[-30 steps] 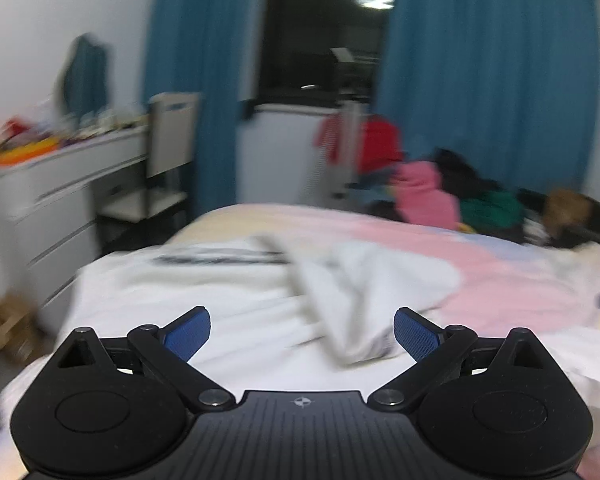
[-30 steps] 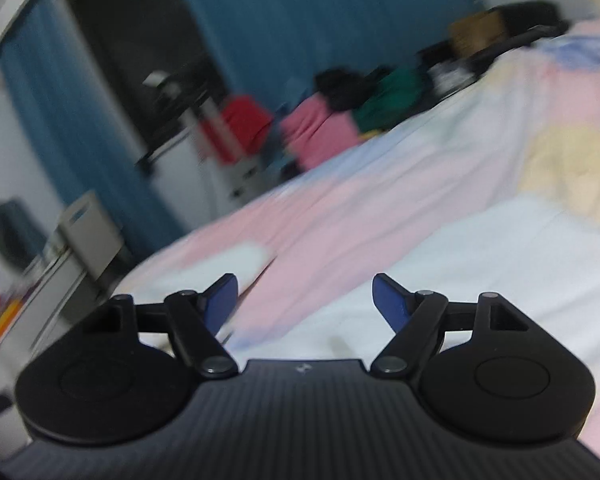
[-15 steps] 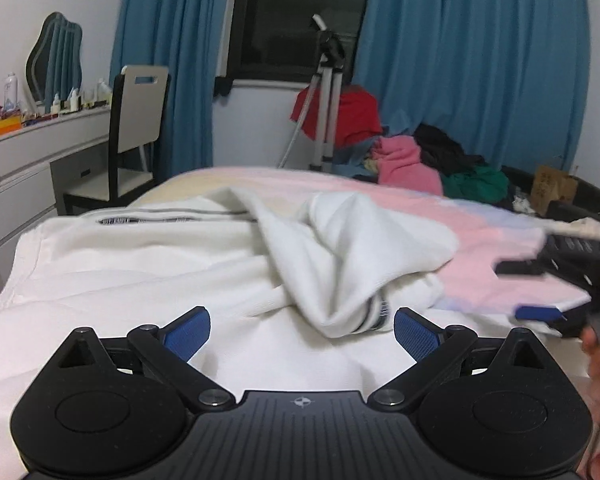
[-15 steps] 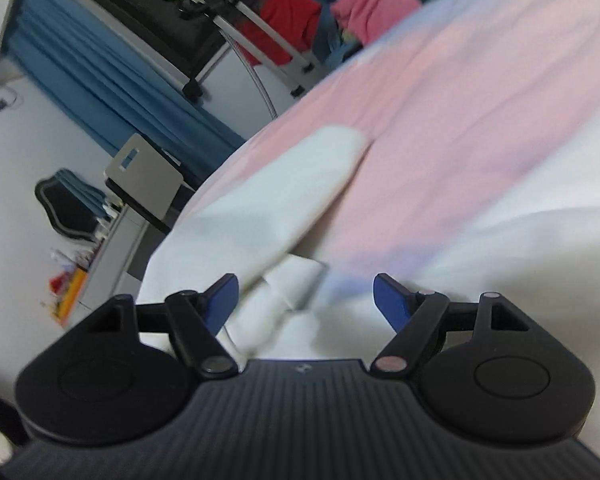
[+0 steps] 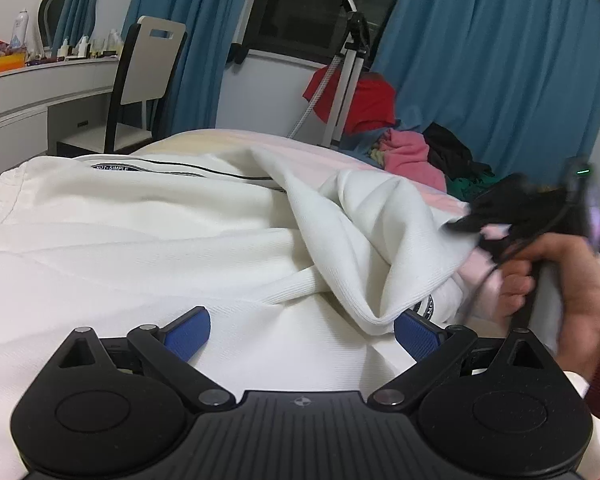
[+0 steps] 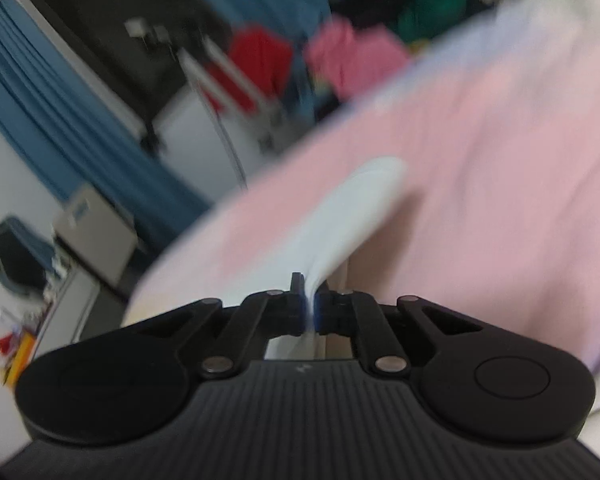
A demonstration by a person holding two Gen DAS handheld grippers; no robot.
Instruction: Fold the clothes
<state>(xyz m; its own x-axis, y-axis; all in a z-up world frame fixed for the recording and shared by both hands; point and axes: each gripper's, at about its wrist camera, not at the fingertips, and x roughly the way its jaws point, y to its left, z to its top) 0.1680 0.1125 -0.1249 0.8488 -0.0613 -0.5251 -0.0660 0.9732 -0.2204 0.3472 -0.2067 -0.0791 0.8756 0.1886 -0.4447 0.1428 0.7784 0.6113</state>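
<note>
The left wrist view is taken low over the bed [image 5: 228,138], close above the white garment [image 5: 148,232], and is aimed level toward the window [image 5: 320,0] and blue curtains [image 5: 492,72]. The right wrist view is tilted and blurred, set close to the pink bedcover [image 6: 500,184]. The curtains, chair [image 5: 148,68], tripod [image 5: 348,68] and clothes pile [image 5: 408,152] are shared by both views.
</note>
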